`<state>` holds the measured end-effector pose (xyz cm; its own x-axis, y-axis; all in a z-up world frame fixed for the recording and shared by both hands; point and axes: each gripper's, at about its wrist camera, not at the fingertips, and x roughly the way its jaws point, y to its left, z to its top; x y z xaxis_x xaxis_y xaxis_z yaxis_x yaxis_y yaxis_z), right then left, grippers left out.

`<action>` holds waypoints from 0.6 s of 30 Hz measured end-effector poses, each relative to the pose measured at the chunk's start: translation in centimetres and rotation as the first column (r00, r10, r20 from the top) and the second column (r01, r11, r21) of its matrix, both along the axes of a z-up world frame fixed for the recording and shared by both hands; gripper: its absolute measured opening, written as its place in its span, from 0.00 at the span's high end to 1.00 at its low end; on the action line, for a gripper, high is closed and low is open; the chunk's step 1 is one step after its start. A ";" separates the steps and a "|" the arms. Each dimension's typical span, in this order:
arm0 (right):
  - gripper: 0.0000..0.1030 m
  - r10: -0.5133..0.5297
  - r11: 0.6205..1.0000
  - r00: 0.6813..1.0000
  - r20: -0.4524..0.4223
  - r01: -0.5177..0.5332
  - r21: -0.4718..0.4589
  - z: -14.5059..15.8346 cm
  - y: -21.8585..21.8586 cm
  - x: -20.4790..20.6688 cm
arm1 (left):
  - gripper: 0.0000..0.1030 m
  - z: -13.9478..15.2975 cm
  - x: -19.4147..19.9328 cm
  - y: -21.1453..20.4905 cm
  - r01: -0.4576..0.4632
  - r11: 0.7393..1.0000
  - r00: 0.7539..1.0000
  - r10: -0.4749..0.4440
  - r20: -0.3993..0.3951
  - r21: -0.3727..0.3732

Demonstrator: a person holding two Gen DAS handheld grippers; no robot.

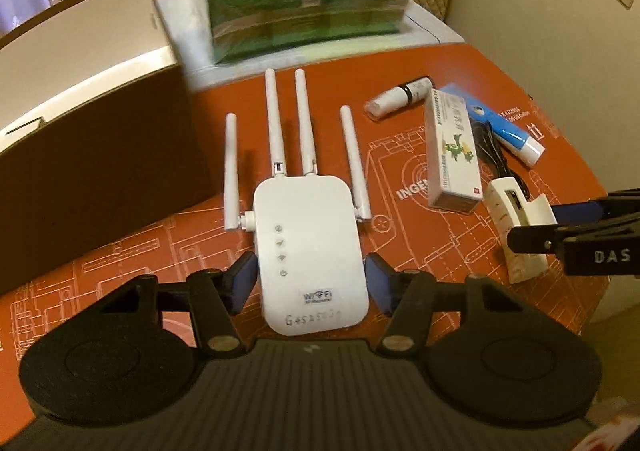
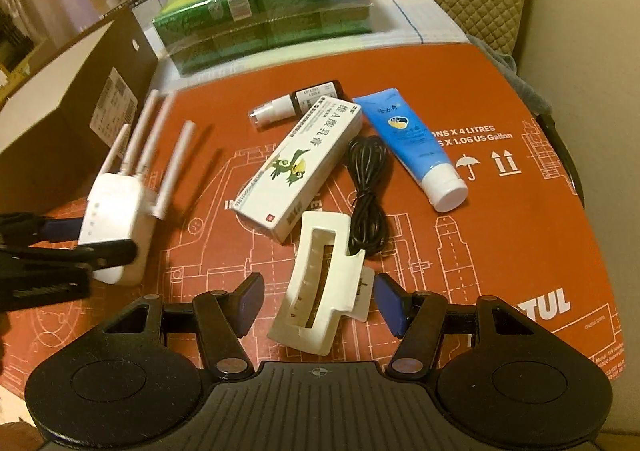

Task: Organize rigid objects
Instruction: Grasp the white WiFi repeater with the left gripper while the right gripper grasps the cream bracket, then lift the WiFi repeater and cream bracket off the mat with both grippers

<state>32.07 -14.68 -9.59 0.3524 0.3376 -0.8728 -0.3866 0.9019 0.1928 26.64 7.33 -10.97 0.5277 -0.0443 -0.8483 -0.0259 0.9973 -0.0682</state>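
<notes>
Left wrist view: the left gripper [image 1: 311,285] straddles a white WiFi repeater [image 1: 310,251] at lower centre, pads hugging its sides — whether they press, I cannot tell. Its 4 antennas point up-frame.

Right wrist view: the right gripper [image 2: 320,301] stands half-wide around a cream clip [image 2: 320,291], pads apart from it. Only here the black cable [image 2: 366,191] and blue tube [image 2: 416,149] show fully — the medicine box [image 2: 300,167] lies just left.

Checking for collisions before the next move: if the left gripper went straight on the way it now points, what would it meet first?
Most likely the white WiFi repeater: its body already lies between the left gripper fingers, antennas pointing away. Whether the pads touch it is unclear.
</notes>
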 end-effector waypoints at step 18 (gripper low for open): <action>0.58 -0.024 0.998 0.999 0.037 0.027 -0.056 -1.5 0.6 -0.4 | 0.43 -0.1 1.4 0.0 0.021 0.998 1.000 -0.021 -0.002 0.065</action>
